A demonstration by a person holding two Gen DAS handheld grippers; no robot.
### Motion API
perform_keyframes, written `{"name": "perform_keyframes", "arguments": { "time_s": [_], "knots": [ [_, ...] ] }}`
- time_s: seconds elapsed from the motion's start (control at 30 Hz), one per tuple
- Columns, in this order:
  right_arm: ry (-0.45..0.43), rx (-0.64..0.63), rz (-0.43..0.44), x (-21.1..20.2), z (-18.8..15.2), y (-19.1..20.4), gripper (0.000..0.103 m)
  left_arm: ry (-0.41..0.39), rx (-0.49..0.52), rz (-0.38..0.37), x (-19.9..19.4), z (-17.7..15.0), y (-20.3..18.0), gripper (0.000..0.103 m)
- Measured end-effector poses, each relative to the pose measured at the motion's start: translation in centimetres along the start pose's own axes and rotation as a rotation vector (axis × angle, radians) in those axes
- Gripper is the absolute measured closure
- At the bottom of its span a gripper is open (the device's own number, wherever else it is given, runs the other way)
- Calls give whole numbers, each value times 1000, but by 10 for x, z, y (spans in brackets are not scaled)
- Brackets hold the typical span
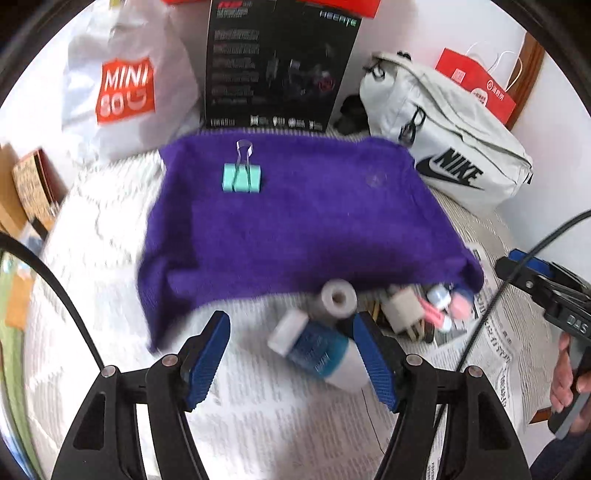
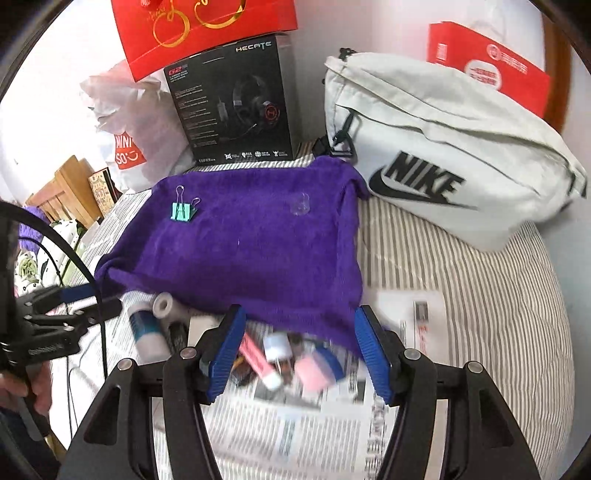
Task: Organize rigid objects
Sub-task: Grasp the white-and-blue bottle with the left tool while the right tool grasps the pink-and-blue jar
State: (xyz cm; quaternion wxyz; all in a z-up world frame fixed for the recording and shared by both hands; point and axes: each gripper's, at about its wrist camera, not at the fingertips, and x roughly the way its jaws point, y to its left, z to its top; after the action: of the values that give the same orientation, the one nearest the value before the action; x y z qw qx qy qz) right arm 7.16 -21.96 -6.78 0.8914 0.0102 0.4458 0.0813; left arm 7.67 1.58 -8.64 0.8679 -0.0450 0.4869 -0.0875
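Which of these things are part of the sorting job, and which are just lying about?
Job: purple towel, green binder clip, clear cup, blue-labelled bottle, grey tape roll, pink items, white plug.

Lying about: Nike bag, headset box, Miniso bag, red bags, newspaper.

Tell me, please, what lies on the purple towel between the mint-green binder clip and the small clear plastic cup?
Only bare purple towel between binder clip and clear cup, in the right wrist view.
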Motion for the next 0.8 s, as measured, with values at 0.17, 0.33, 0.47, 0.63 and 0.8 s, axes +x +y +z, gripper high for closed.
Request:
{"name": "perform_keyframes", "arguments": {
  "time_s": [0.17,0.33,0.47,0.63,0.8],
  "knots": [
    [17,53,5,-7,-27,-9,42,57,-46,-58,23,-13,-4,35],
    [30,73,15,-7,-42,-10,42,94,-16,-43,36,-13,-19,35],
    [39,70,21,-5,-49,-9,42,89,30,-46,30,-20,-21,33],
    [42,77,34,-3,-53,-9,42,81,71,-10,18,-25,-7,28],
    [57,62,38,1,-54,-5,42,92,90,17,24,-19,-9,30]
  ]
}}
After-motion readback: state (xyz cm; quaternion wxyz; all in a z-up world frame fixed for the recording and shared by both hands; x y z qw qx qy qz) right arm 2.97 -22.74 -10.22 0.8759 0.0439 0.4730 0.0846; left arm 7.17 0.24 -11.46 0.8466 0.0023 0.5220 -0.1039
